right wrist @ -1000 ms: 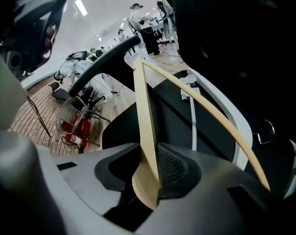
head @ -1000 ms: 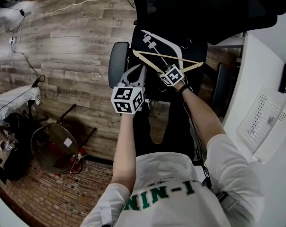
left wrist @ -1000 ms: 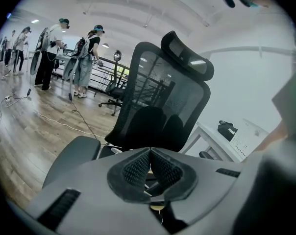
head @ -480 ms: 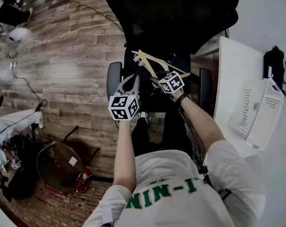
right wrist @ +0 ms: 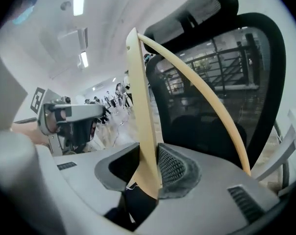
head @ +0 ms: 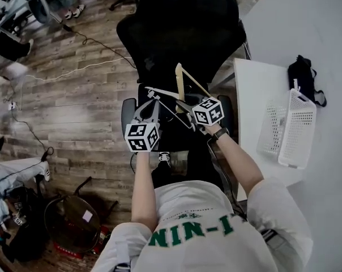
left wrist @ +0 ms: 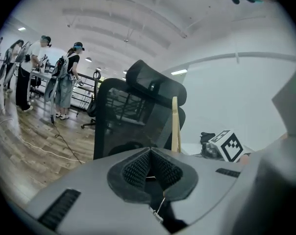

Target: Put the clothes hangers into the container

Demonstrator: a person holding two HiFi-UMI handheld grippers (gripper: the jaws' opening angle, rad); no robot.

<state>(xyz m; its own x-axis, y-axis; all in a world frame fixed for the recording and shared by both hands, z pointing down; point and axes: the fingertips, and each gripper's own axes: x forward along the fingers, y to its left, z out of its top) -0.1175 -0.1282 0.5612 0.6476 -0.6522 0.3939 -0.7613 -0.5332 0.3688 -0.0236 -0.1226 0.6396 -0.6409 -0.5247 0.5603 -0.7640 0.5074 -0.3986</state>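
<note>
Head view: the person stands over a black office chair (head: 182, 33) with one gripper in each hand. The right gripper (head: 183, 104) holds a wooden clothes hanger (head: 179, 83) above the chair seat, and the hanger's triangle points up and away from the person. The left gripper (head: 149, 103) is just beside it, on the left, with its jaws together. A white perforated container (head: 290, 130) stands on the white table (head: 329, 33), near the table edge that faces the chair and well apart from the hanger. A black bag (head: 304, 77) lies just beside the container.

Left gripper view: the jaws of the left gripper (left wrist: 150, 153) are closed on each other, and I see no thing pressed between the pads. Behind them are the chair back (left wrist: 133, 116), one bar of the hanger (left wrist: 176, 124) and the marker cube of the other gripper.

Right gripper view: the right gripper (right wrist: 148, 153) is closed only part of the way, because its pads press on the straight bar of the hanger (right wrist: 140, 92), which stands nearly upright between them. The curved arm of the hanger runs to the right in front of the chair (right wrist: 226, 106). The left gripper (right wrist: 72, 115) shows at the left.
</note>
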